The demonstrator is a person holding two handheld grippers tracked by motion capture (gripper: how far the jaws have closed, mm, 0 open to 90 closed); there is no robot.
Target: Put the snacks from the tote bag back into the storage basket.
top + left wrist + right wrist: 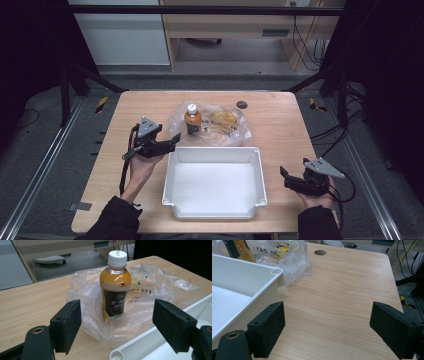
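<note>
My left claw (116, 326) gapes wide just near of the upright bottle (115, 285) in its bag (150, 297); my right claw (327, 327) gapes too, right of the tray (249, 277)

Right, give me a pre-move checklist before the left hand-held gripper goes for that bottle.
1. Left hand-held gripper open wide enough for the bottle: ok.
2. Bottle upright, white cap on: ok.
3. Bottle lined up between the jaws: ok, roughly centred.
4. Bottle free of the plastic bag: not ok, the bag bunches around its base.
5. White tray has room for it: ok.
6. Right hand-held gripper out of the way: ok, open beside the tray's right edge.
</note>
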